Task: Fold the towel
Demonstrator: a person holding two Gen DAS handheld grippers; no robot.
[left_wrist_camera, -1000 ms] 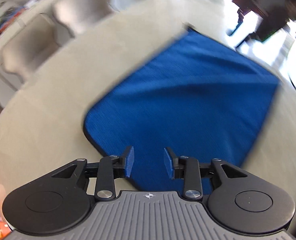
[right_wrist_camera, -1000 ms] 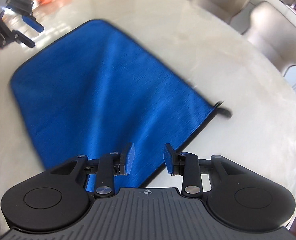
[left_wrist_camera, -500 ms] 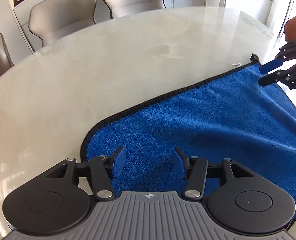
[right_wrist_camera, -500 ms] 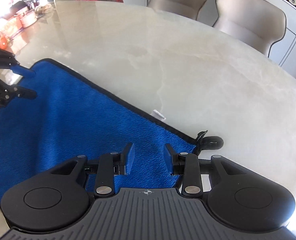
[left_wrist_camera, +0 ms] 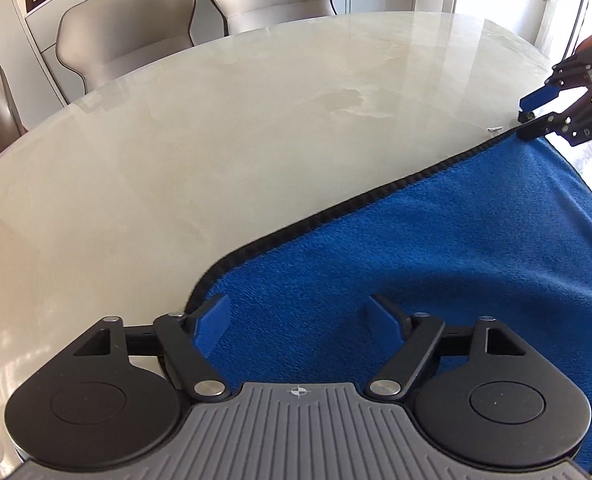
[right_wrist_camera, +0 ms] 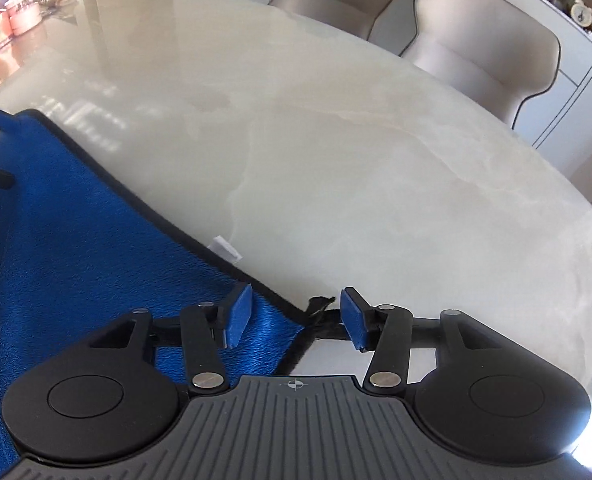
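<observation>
Towel (left_wrist_camera: 436, 248) flat on worktop (left_wrist_camera: 216, 120), black-bound edge running 8-to-2 o'clock; left gripper (left_wrist_camera: 300, 314) and right gripper (right_wrist_camera: 298, 312) each straddle one end corner, fingers just opened, apart, unclamped.

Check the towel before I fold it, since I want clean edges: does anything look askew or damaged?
Mostly fine: the blue towel lies flat on the table. One oddity: at the corner between the right gripper jaws, a black hanging loop sticks out, looking frayed. A small white tag also pokes past the hem.
</observation>
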